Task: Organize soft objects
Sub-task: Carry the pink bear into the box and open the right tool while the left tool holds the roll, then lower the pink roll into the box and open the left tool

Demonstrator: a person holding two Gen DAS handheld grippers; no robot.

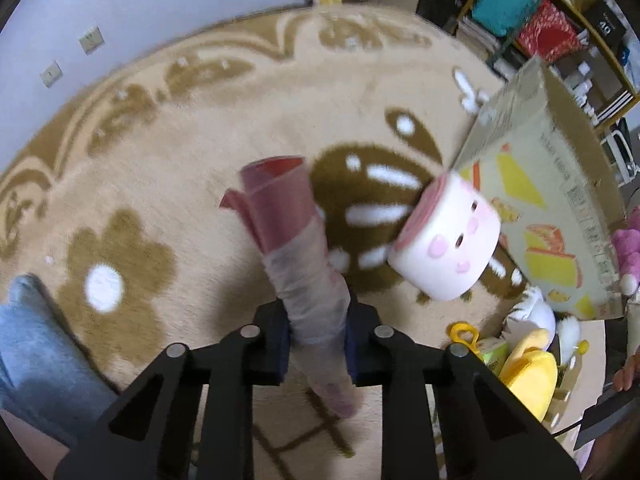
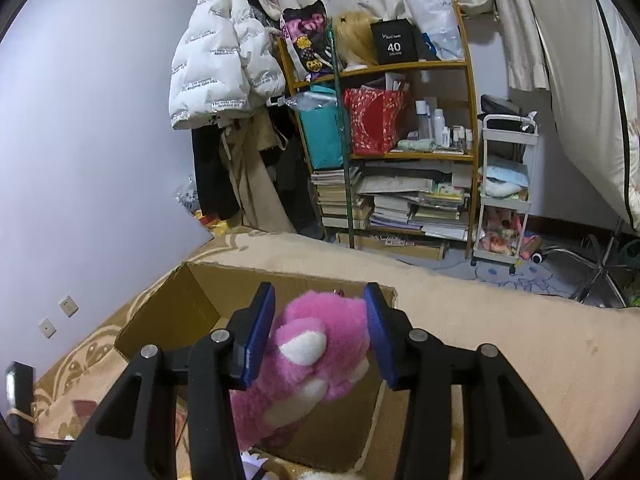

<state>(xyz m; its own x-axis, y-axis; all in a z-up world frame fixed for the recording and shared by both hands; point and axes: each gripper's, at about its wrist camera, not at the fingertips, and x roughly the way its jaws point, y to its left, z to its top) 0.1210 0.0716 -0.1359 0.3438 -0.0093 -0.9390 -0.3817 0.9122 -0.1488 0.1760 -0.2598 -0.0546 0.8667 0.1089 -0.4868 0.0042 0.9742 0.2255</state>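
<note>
My left gripper [image 1: 318, 330] is shut on a rolled pink cloth [image 1: 296, 248] and holds it above the beige rug. A white marshmallow plush with a pink face [image 1: 446, 236] lies on the rug just right of the roll, beside the cardboard box [image 1: 548, 200]. My right gripper [image 2: 320, 328] is shut on a pink plush bear [image 2: 308, 360] and holds it over the open cardboard box [image 2: 172, 312].
A yellow plush [image 1: 528, 376] and other soft toys lie at the right by the box. A blue-grey cloth [image 1: 28, 352] lies at the left. A cluttered bookshelf [image 2: 384, 152] and white trolley [image 2: 504, 192] stand beyond the rug; a wall is on the left.
</note>
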